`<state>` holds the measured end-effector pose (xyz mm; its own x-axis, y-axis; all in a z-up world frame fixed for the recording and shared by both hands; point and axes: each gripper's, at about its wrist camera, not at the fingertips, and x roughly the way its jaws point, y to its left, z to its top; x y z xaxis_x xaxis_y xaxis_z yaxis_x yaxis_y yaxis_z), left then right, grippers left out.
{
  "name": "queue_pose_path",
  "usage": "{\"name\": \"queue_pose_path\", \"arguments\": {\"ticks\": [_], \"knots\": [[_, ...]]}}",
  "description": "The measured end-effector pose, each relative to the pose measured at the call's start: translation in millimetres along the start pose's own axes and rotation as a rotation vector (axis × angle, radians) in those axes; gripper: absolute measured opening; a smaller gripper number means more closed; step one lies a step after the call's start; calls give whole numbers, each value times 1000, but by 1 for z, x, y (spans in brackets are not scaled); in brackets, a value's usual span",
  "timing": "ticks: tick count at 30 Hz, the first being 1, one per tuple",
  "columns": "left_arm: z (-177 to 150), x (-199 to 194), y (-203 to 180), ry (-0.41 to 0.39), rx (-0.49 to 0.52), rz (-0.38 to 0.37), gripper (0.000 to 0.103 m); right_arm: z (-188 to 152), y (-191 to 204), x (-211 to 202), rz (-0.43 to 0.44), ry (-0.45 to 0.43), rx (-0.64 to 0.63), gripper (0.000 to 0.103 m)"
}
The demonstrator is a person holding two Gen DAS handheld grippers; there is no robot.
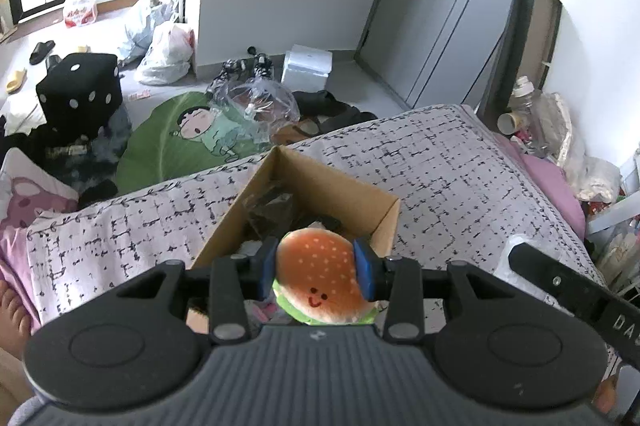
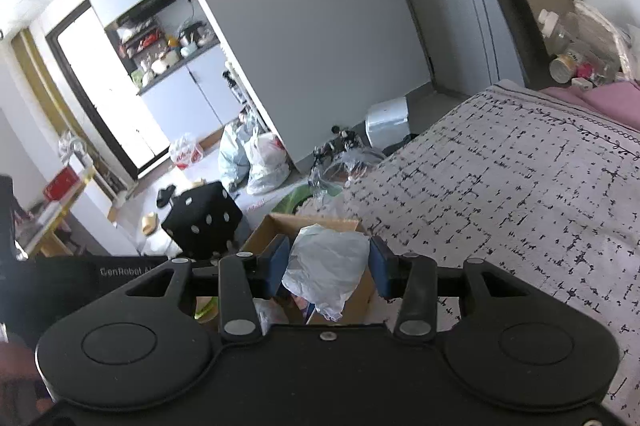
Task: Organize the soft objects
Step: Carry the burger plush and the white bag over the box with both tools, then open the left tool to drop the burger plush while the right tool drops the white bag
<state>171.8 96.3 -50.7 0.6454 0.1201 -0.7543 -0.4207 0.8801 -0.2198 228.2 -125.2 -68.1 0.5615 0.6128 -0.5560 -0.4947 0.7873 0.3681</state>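
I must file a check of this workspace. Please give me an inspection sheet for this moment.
Surface: bed cover, white with black marks.
Job's things: burger toy; pale plastic bag; open cardboard box on the bed, things already inside.
Clutter: black dice cushion, shopping bags, slippers on the floor.
Grippers: left gripper shut on the burger toy; right gripper holds the plastic bag.
Cables: nothing seen.
Surroundings: grey door, kitchen shelves behind.

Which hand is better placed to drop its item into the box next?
Probably left. The left gripper holds the burger plush right at the box opening. The right gripper holds a white bag, seemingly further back from the box.
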Motion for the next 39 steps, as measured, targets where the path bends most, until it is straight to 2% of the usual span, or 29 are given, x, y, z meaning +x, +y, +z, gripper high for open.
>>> {"name": "queue_pose_path", "arguments": {"ticks": [15, 18, 22, 32, 33, 37, 39], "knots": [[-14, 45, 15, 117, -51, -61, 40, -11, 23, 30, 2, 63, -34, 43], [-15, 50, 18, 132, -51, -77, 46, -12, 26, 36, 14, 56, -32, 43], [-14, 54, 24, 158, -31, -78, 66, -13, 32, 45, 26, 39, -51, 43], [1, 42, 44, 132, -50, -20, 68, -19, 43, 61, 52, 47, -50, 44], [2, 40, 45, 129, -48, -15, 68, -20, 45, 60, 60, 44, -52, 45], [4, 31, 48, 119, -42, 2, 68, -19, 50, 56, 64, 17, -55, 75], [4, 26, 47, 115, -35, 8, 68, -17, 48, 51, 46, 4, -39, 78]]}}
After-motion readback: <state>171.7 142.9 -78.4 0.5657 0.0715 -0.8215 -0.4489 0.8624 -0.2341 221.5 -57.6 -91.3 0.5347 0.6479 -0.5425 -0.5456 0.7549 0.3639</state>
